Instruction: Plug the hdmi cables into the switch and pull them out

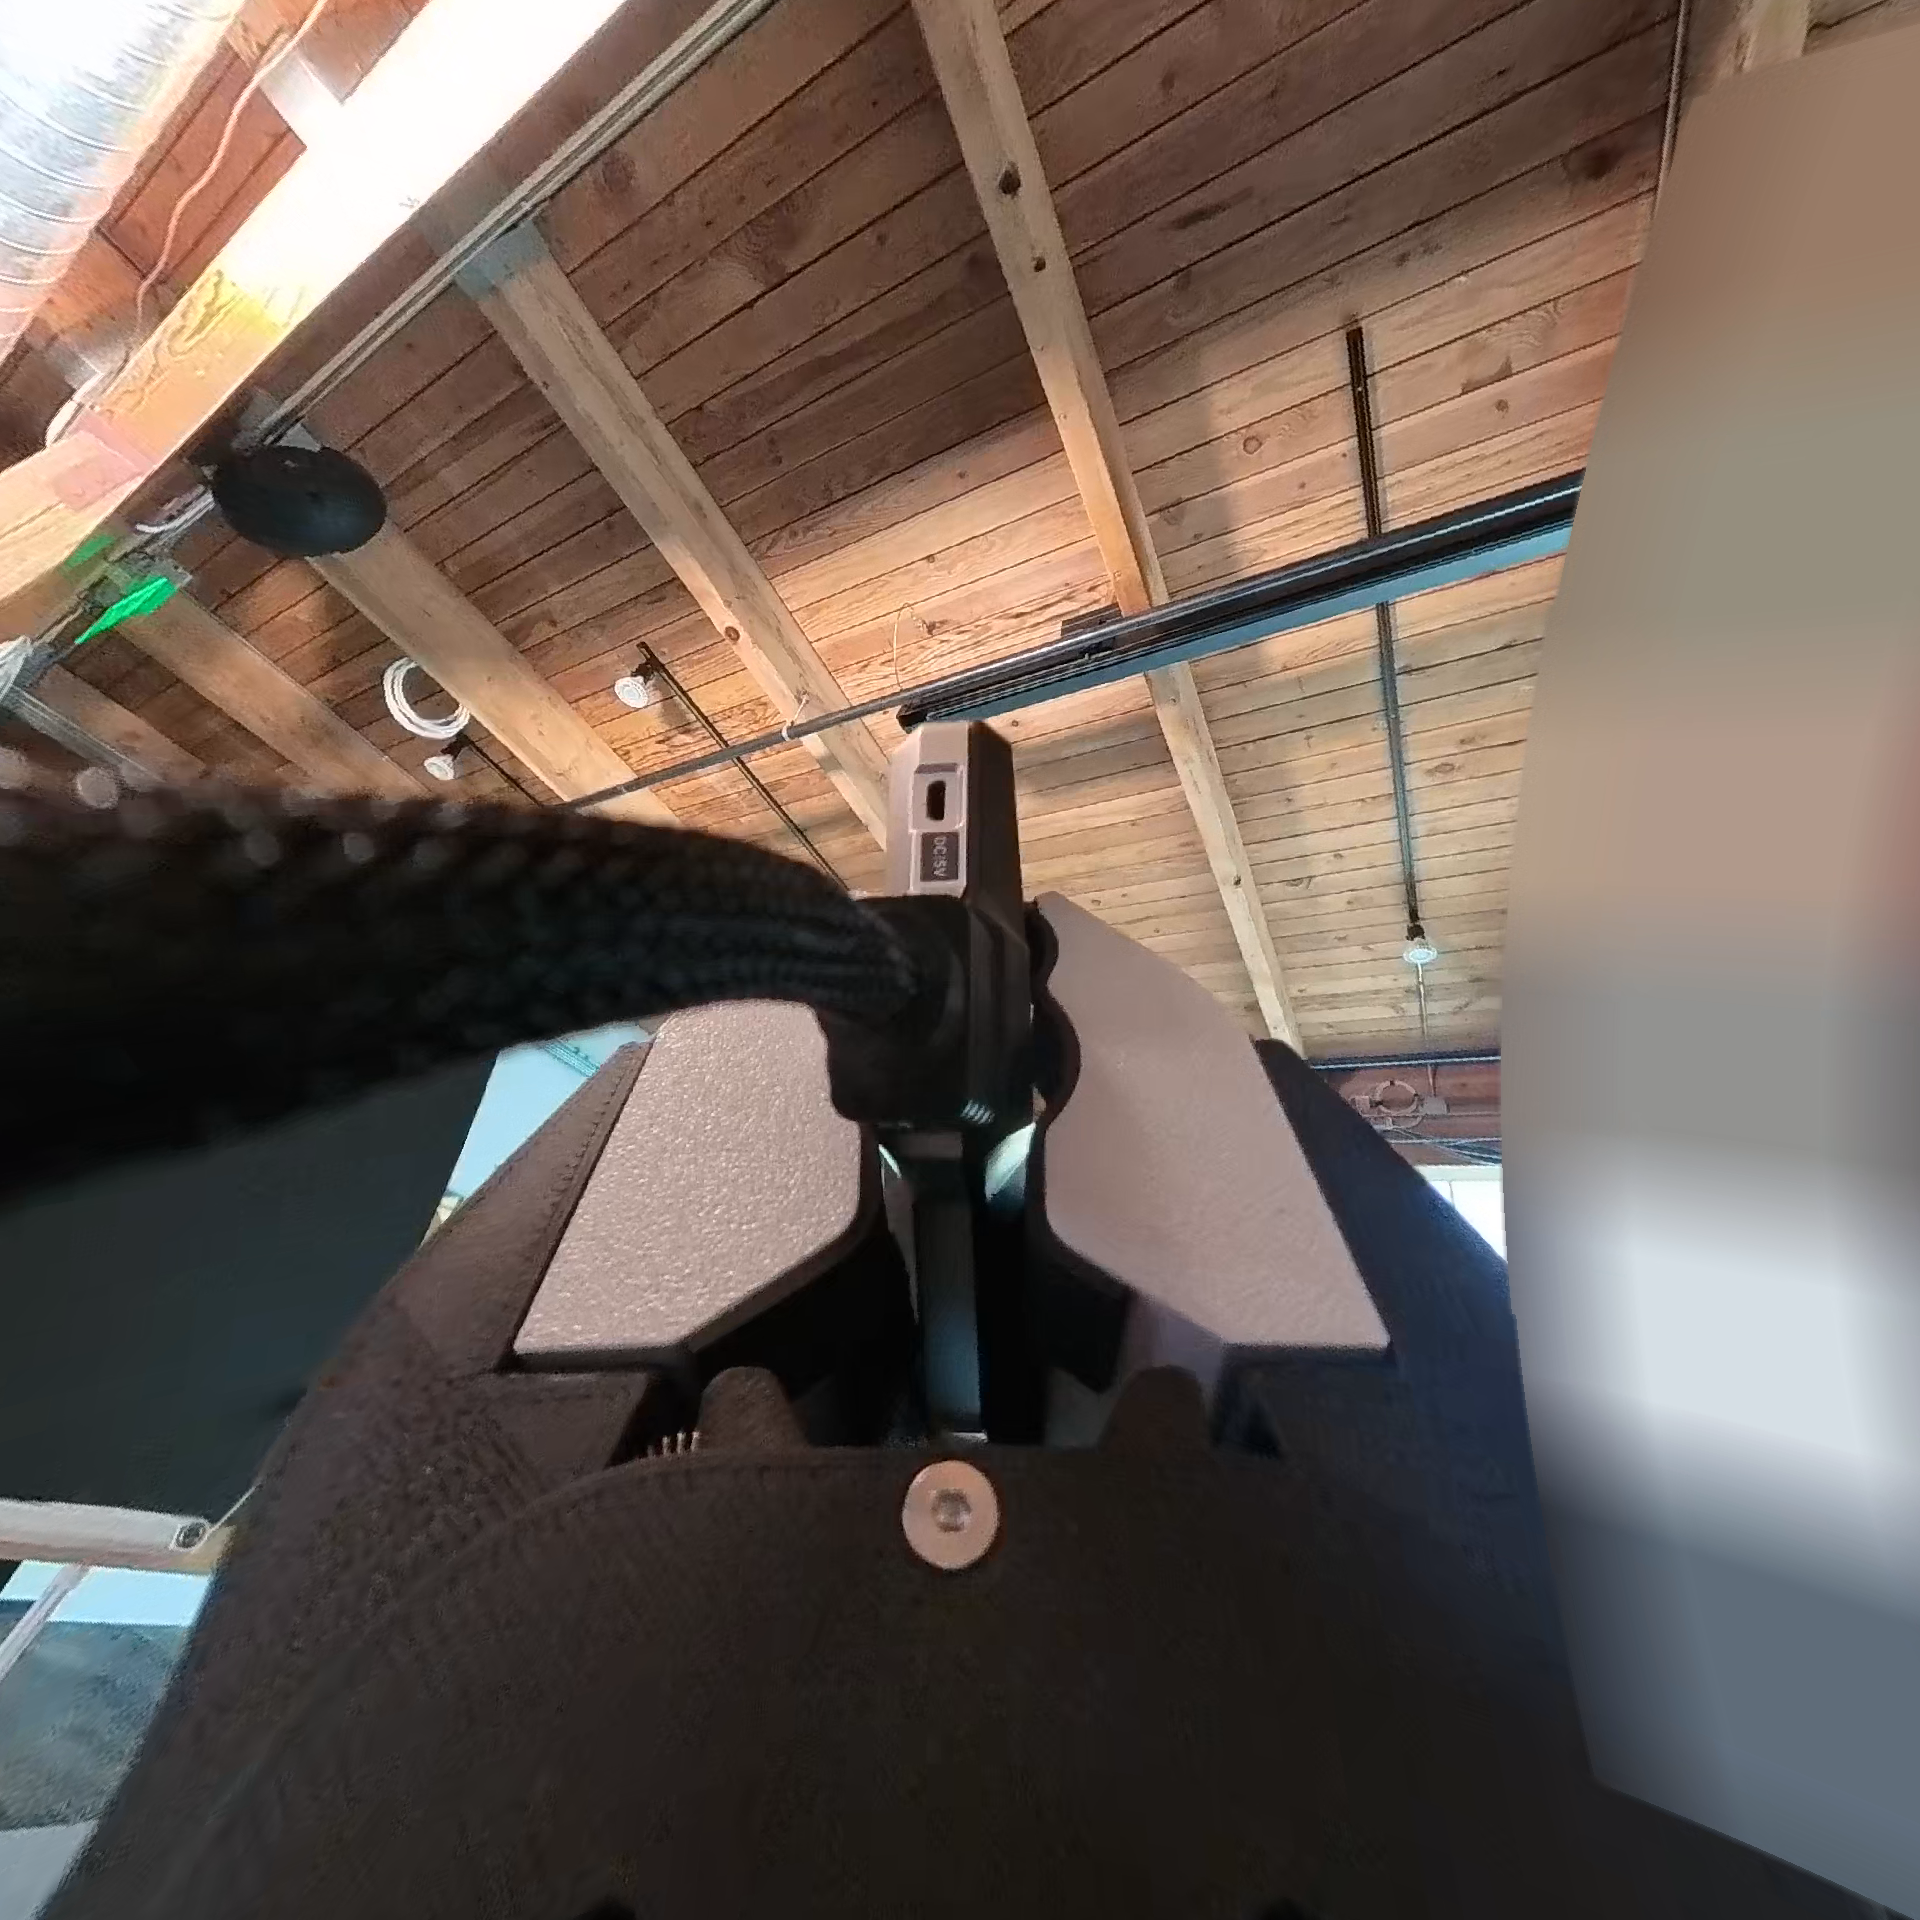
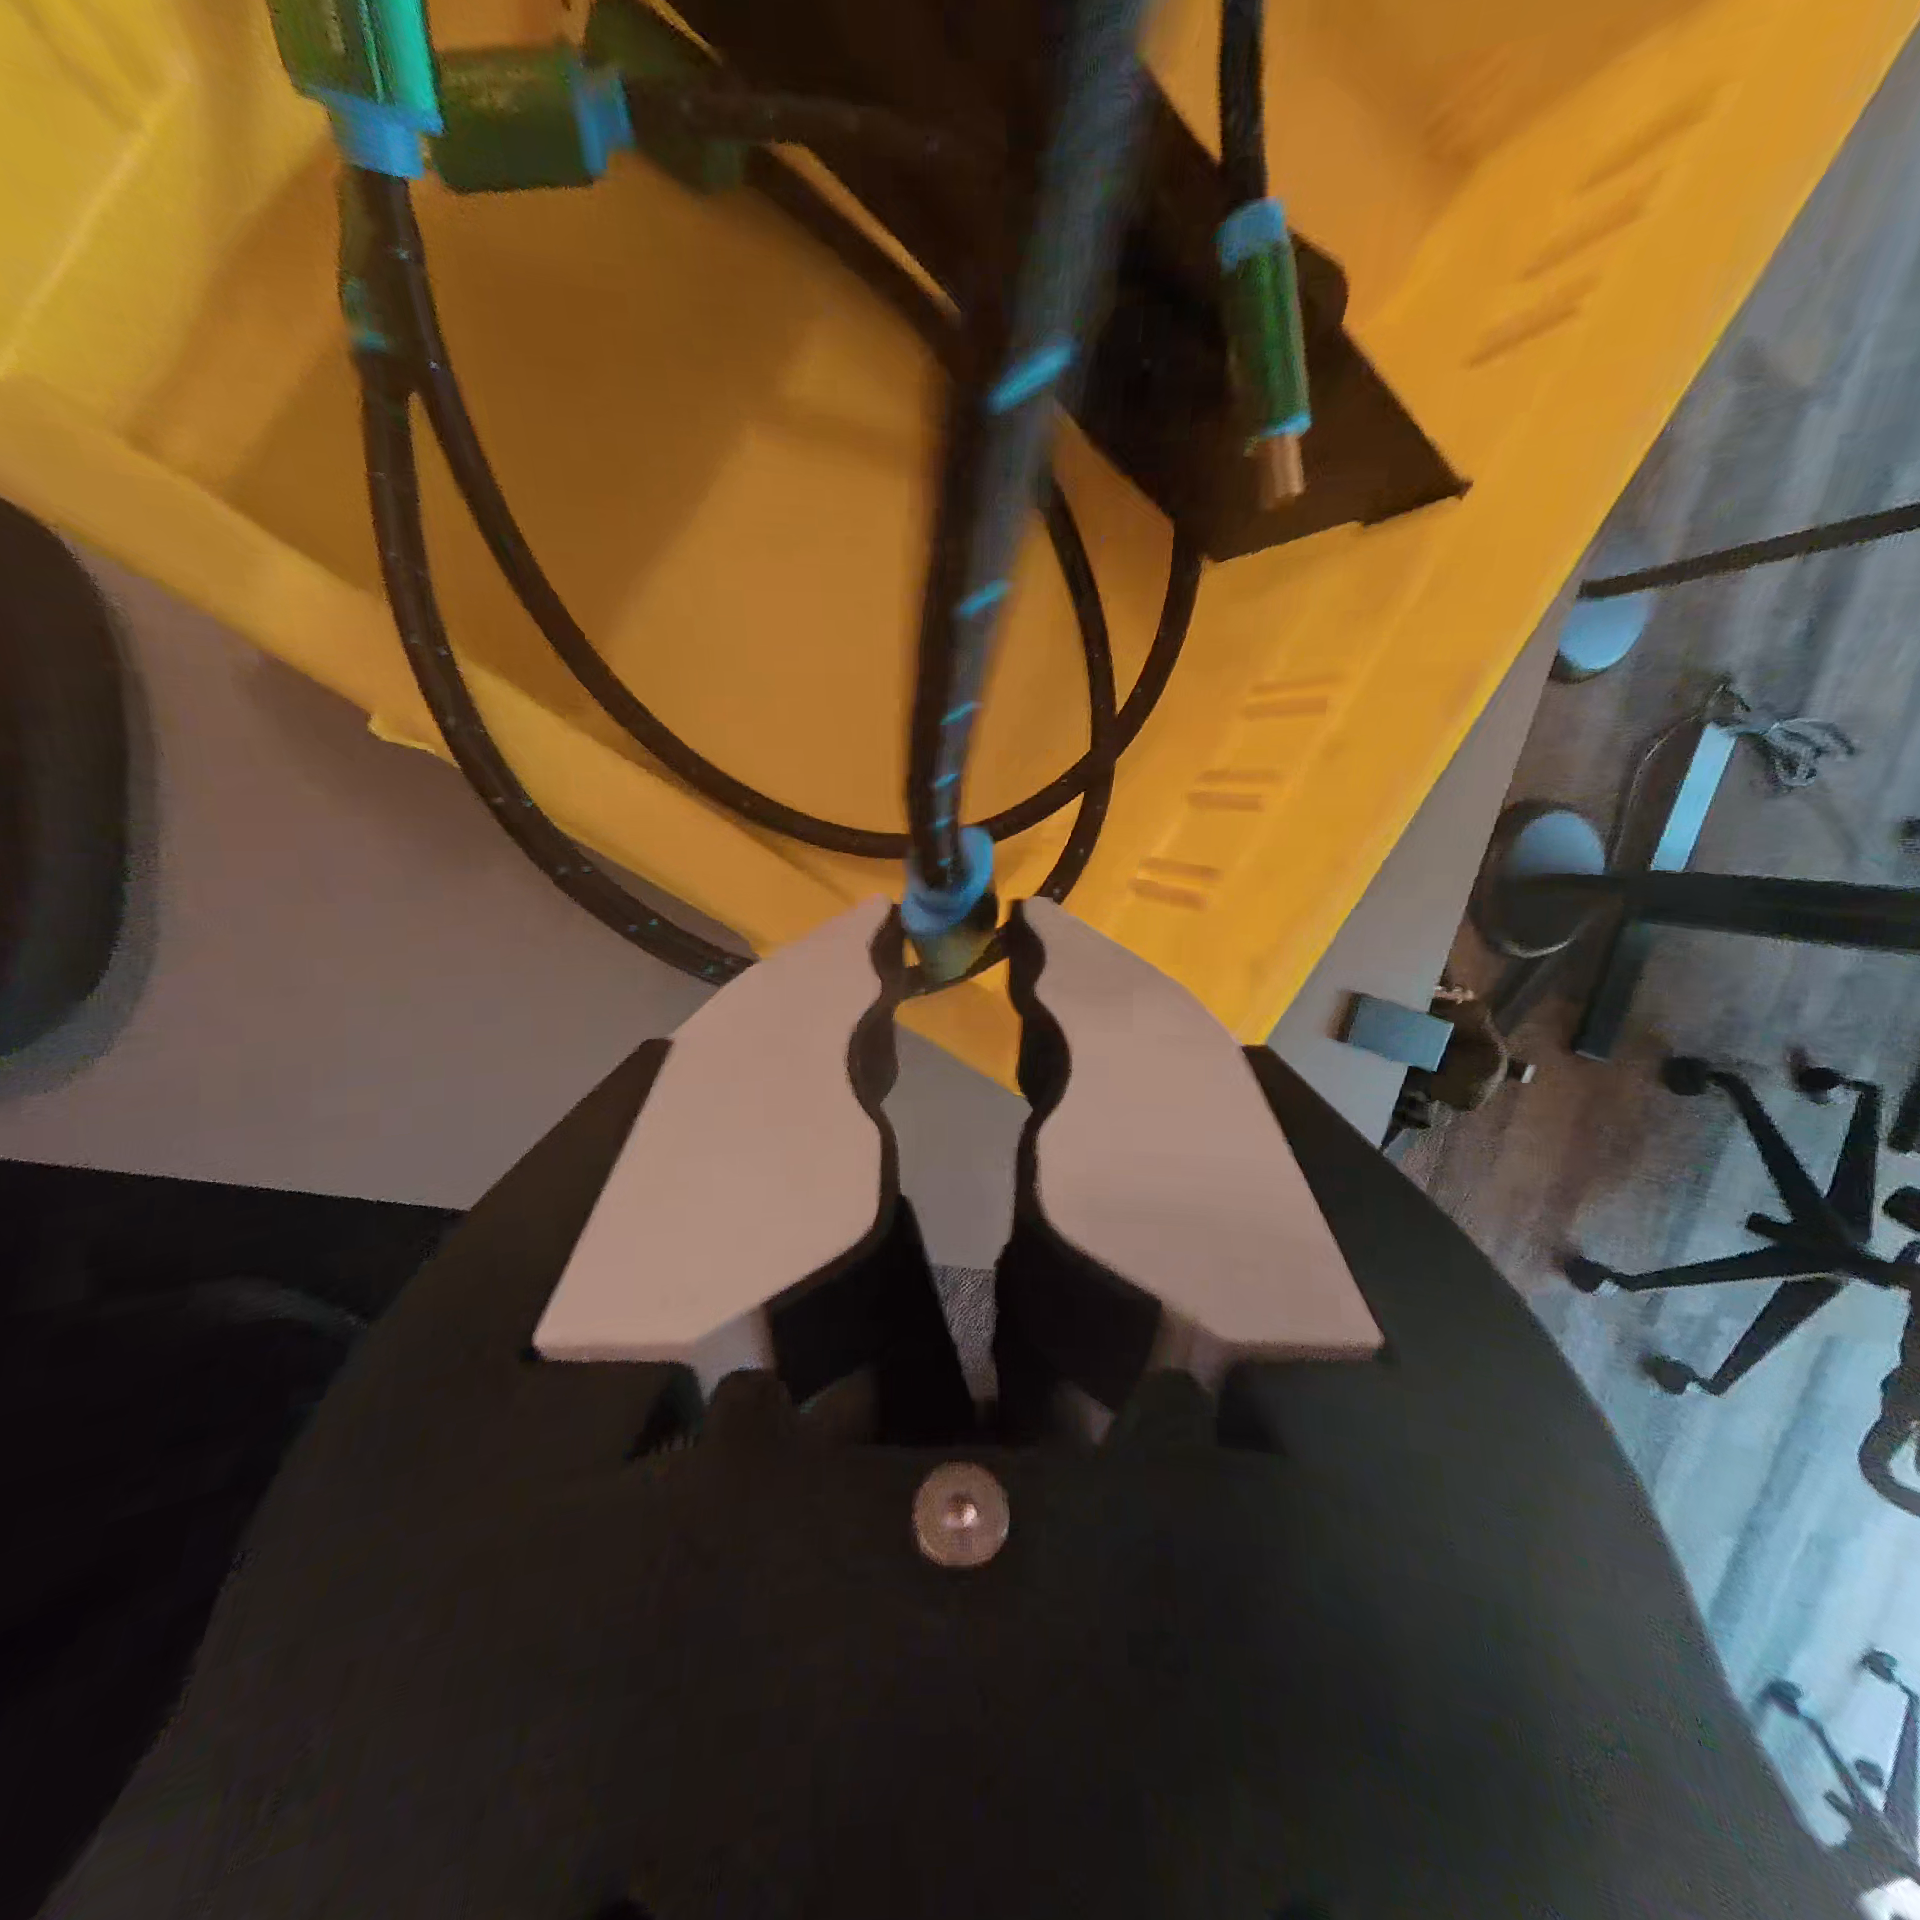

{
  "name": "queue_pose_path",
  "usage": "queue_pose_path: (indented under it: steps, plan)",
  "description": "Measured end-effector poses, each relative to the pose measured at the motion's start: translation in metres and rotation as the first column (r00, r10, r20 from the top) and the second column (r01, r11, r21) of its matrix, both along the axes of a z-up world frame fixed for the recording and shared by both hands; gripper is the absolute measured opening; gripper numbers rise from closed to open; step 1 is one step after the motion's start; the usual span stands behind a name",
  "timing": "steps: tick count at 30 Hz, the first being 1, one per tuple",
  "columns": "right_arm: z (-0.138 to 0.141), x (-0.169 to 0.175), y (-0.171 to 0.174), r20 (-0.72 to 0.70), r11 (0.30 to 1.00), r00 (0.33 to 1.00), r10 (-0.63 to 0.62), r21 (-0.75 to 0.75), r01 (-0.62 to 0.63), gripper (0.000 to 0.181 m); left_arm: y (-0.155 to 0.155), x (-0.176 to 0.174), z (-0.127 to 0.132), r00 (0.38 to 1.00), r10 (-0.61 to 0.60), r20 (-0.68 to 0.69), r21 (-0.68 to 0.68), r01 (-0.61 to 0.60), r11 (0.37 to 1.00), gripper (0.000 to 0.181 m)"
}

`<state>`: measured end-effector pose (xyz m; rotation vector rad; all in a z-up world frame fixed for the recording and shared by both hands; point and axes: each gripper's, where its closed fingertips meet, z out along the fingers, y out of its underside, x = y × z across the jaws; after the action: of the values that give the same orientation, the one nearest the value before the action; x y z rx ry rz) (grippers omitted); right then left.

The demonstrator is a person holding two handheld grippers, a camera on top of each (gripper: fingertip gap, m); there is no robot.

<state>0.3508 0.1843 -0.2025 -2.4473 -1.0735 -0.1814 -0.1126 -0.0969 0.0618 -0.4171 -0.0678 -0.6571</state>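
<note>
left gripper [image 1: 961, 997] closed on the thin hdmi switch [image 1: 951, 821] held edge-up toward the wooden ceiling [image 1: 935, 364], a thick black braided cable [image 1: 499, 935] plugged into its left side, right gripper [image 2: 948, 935] pinching a green hdmi plug [image 2: 948, 940] at its fingertips, its cable [image 2: 997, 499] running up, other cables [image 2: 468, 665] looped in the yellow bin [image 2: 1351, 675], grey table [image 2: 312, 987] under it

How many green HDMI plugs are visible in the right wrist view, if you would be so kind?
4: one pinched at the right gripper, two at top left over the yellow bin, one lying on the black insert. Others may be hidden.

Yellow bin [image 2: 1351, 582] sits on pale table [image 2: 343, 997].
</note>
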Motion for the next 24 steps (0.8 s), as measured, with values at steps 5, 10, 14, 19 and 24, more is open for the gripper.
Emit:
queue_pose_path:
  steps: [5,10,14,19,24]
  plan:
    - [0.004,-0.012,0.001,-0.091,1.0,0.996,0.014,0.005,-0.013,0.061,-0.01,0.0,0.004,0.999,0.037,-0.016,0.023,-0.036,0.999,0.023]
    - [0.026,-0.041,0.002,-0.157,0.976,0.969,0.19,0.139,-0.169,0.064,-0.008,-0.003,0.003,0.999,0.044,-0.014,0.021,-0.044,0.999,0.024]
    - [0.052,-0.096,-0.008,-0.256,0.886,0.86,0.442,0.272,-0.374,0.063,-0.002,-0.006,0.001,1.0,0.019,0.008,0.005,-0.019,1.0,0.024]
    - [0.063,-0.144,0.002,-0.189,0.789,0.798,0.572,0.393,-0.473,0.049,-0.004,-0.005,0.002,1.0,0.001,0.012,0.01,-0.001,1.0,0.024]
    - [0.076,-0.117,0.056,-0.17,0.85,0.929,0.33,0.482,-0.214,0.042,-0.009,-0.008,0.005,0.999,0.039,-0.007,0.022,-0.039,0.999,0.024]
